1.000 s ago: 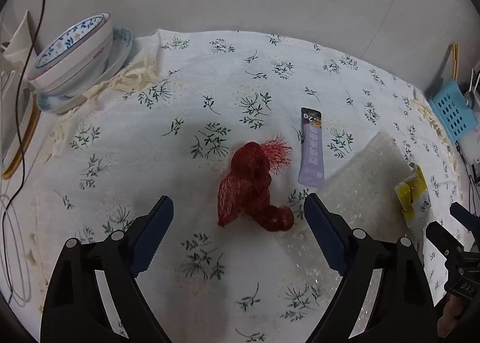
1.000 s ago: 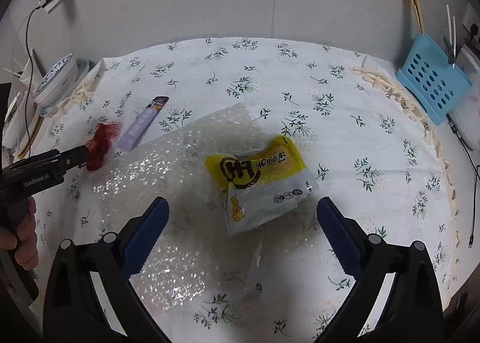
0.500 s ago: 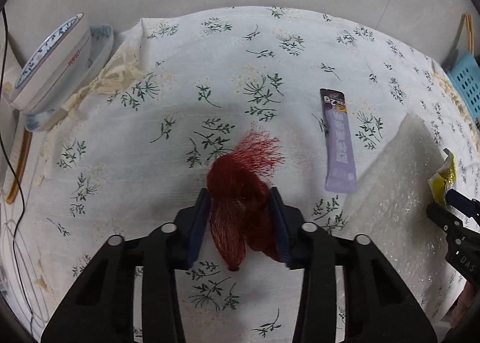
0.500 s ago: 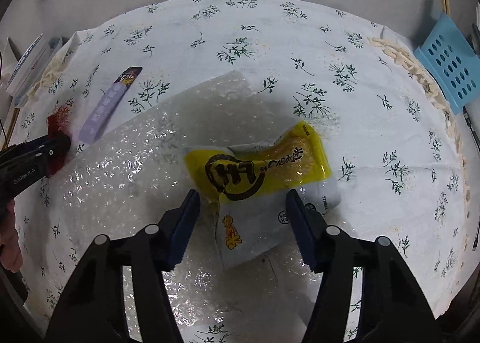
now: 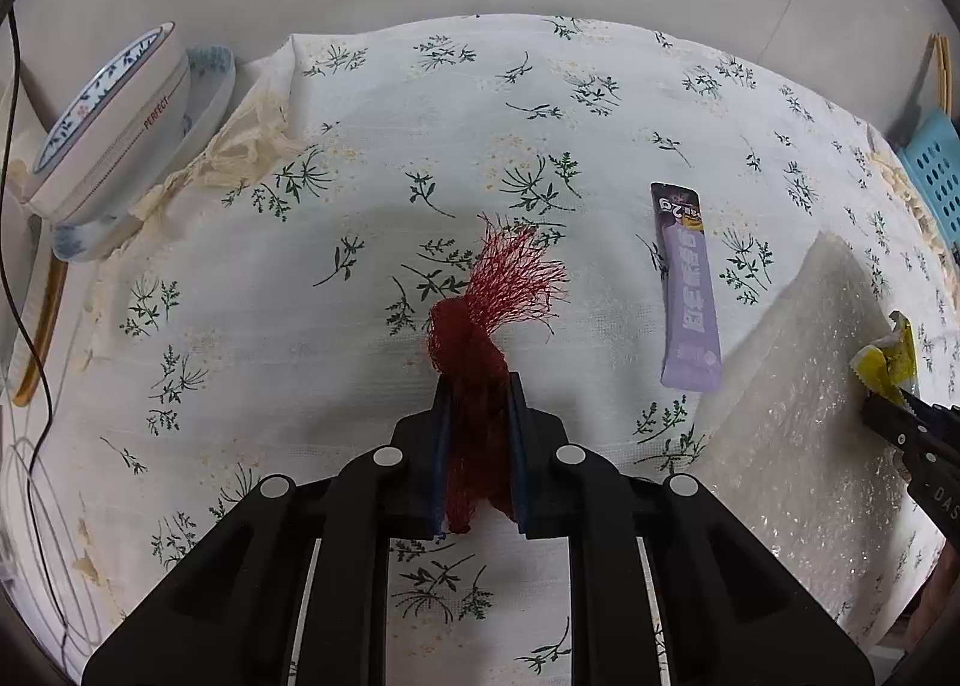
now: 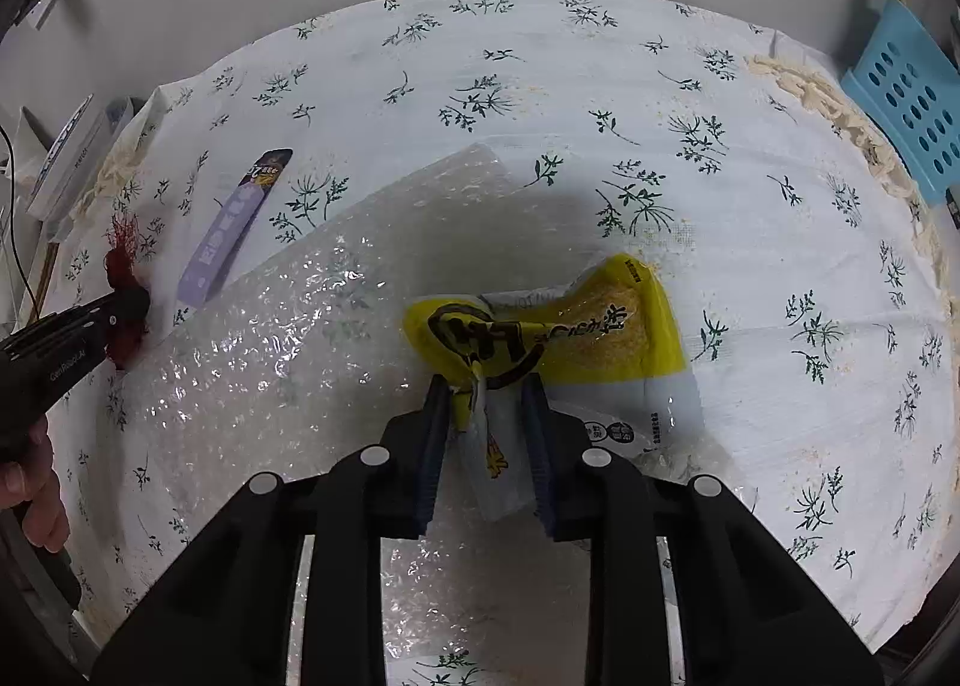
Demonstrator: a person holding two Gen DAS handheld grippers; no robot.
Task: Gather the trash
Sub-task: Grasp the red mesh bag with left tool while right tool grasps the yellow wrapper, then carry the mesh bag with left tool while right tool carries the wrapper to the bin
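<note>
Both claws have dropped toward the surface (image 5: 600,104) since a second ago, when they hung wide above the trash. My left claw (image 5: 479,380) is now narrow and closing, its blue pads pressed on the red mesh net (image 5: 480,326), which is bunched between them while its frayed end fans out beyond the fingertips onto the flowered cloth. My right claw (image 6: 485,380) is likewise narrow and closing, its pads squeezing the crumpled near edge of the yellow snack wrapper (image 6: 600,332); the rest of that wrapper lies on the bubble wrap sheet (image 6: 288,350) and the cloth. Between the two claws, a purple sachet (image 5: 690,290) lies flat on the cloth, just beside the bubble wrap's corner and apart from the net. At the far left edge, a patterned bowl (image 5: 108,122) sits on a plate. A blue perforated basket (image 6: 906,92) stands at the far right edge. From the right wrist view I see a hand (image 6: 36,488) holding the left claw's grip.
</note>
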